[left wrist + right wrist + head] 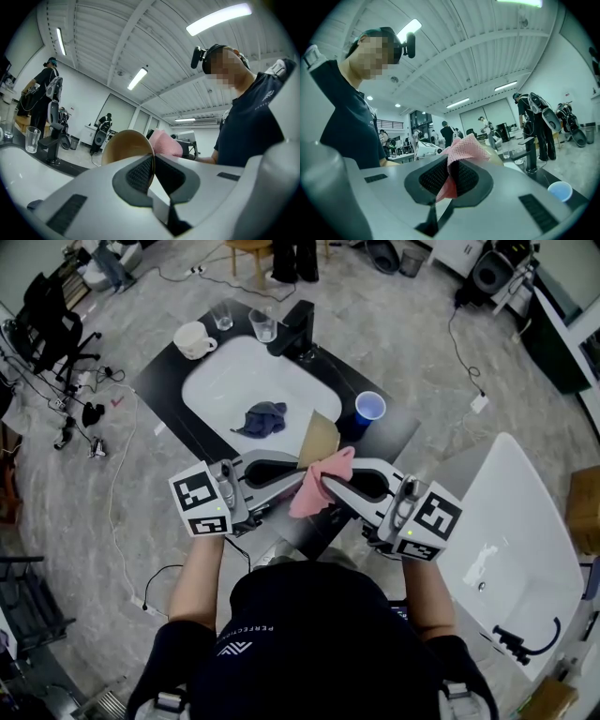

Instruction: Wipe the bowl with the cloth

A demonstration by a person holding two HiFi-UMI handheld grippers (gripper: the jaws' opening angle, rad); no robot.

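A tan bowl (319, 438) is held on edge above the near rim of the sink, its rim pinched by my left gripper (302, 468), which is shut on it. In the left gripper view the bowl (126, 146) rises just past the jaws, with the pink cloth (166, 143) behind it. My right gripper (323, 478) faces the left one and is shut on the pink cloth (321, 482), which hangs down beside the bowl. A fold of the cloth (461, 151) sticks up out of the jaws in the right gripper view, the bowl (496, 157) partly hidden behind it.
The white sink (225, 376) in a dark counter holds a dark blue rag (263, 418). A black tap (296, 331), two clear glasses (263, 324), a white mug (193, 339) and a blue cup (369, 409) stand round it. A second white basin (525, 540) lies to the right.
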